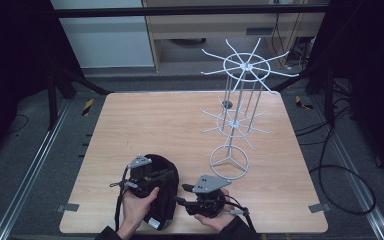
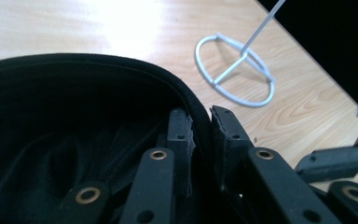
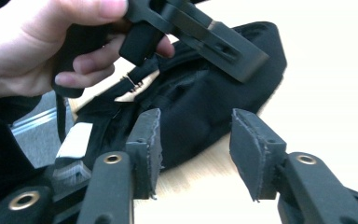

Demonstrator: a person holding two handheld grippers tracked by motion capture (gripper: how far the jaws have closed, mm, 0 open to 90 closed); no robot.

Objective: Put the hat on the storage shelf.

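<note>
A black cap (image 1: pixel 166 205) lies at the table's near edge, its hollow inside facing up (image 2: pixel 74 102). My left gripper (image 1: pixel 171 173) is shut on the cap's rim: in the left gripper view the bound edge is pinched between the two pads (image 2: pixel 201 126). My right gripper (image 1: pixel 181 194) sits just right of the cap, pointing left at it. In the right gripper view its jaws (image 3: pixel 196 135) stand open with nothing between them, and the cap (image 3: pixel 205 102) lies a little beyond. The left hand and its gripper (image 3: pixel 191 32) sit above the cap there.
A white wire hat stand (image 1: pixel 240 100) with two tiers of spokes rises at the table's right half; its ring base (image 1: pixel 229 162) (image 2: pixel 235 70) rests close beyond the right gripper. The wooden table (image 1: pixel 155 125) is bare to the left and far side. Dark floor and cables surround it.
</note>
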